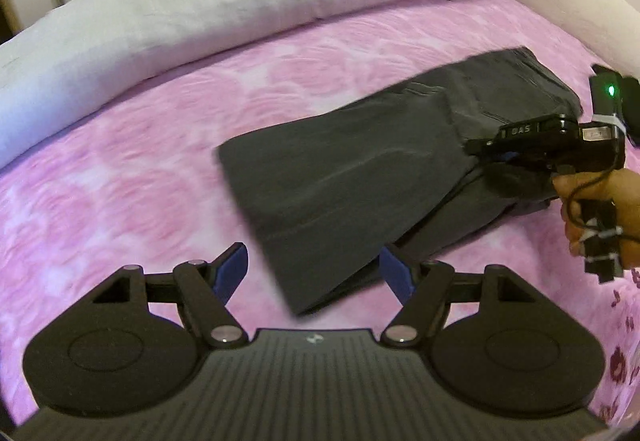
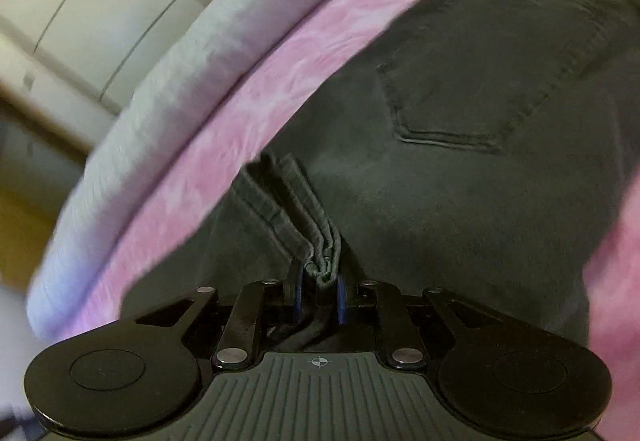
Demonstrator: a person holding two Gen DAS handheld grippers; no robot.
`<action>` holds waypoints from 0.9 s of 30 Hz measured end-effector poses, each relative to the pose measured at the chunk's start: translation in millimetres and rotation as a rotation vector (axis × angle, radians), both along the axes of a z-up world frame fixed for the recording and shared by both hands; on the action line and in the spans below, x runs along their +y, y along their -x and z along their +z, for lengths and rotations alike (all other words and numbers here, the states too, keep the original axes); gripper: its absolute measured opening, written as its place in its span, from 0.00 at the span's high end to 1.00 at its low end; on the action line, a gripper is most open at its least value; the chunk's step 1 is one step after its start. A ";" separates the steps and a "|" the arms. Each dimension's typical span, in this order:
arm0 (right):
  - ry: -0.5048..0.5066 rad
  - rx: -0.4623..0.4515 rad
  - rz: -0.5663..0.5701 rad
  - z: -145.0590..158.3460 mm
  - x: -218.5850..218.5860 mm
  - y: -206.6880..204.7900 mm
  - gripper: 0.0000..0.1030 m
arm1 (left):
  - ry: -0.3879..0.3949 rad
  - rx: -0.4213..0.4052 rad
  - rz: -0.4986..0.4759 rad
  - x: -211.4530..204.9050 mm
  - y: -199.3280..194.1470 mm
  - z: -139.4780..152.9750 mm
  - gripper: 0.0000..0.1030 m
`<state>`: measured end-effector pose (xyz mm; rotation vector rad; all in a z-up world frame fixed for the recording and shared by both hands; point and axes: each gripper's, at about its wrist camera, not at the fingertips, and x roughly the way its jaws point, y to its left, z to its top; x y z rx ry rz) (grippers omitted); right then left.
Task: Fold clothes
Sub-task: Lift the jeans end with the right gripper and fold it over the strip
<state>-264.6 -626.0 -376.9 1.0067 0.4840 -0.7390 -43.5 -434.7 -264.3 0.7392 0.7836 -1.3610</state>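
The dark grey denim trousers (image 1: 360,169) lie folded on the pink bedspread with a rose pattern (image 1: 140,161), and their stitched back pocket (image 2: 484,81) faces up. Behind them, along the far edge of the bed, a thick whitish folded blanket (image 1: 200,9) is lying.

The right gripper (image 2: 319,295) has its blue-padded jaws pressed on a bunched hem of the trousers (several layers of the seam stand up between the pads). In the left wrist view this same tool (image 1: 560,149) is at the right edge, with a hand (image 1: 600,209) around its handle and a small green light on top.

The left gripper (image 1: 316,273) is above the near corner of the trousers with the jaws spread wide, and nothing is held between its blue pads (image 1: 234,273)
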 end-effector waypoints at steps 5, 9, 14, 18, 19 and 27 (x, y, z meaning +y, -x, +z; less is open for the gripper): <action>0.079 0.010 0.064 19.6 -5.9 6.6 0.86 | -0.013 -0.062 -0.089 -45.5 5.8 -15.9 0.33; 0.000 0.055 0.052 2.3 -7.9 17.0 0.86 | -0.054 -0.094 -0.127 -77.4 0.9 -39.1 0.33; -0.020 0.062 0.071 3.6 -10.4 30.1 0.66 | -0.139 -0.127 -0.138 -91.8 -7.3 -78.4 0.32; 0.234 0.124 0.102 47.8 -1.2 22.3 0.65 | -0.127 -0.137 -0.146 -88.9 -8.5 -94.6 0.28; 0.276 0.101 0.148 53.5 1.8 13.8 0.65 | -0.118 -0.131 -0.137 -88.5 -9.4 -95.8 0.27; 0.450 0.204 0.579 11.1 10.6 -64.1 0.66 | -0.073 -0.077 -0.115 -81.3 -16.3 -88.7 0.27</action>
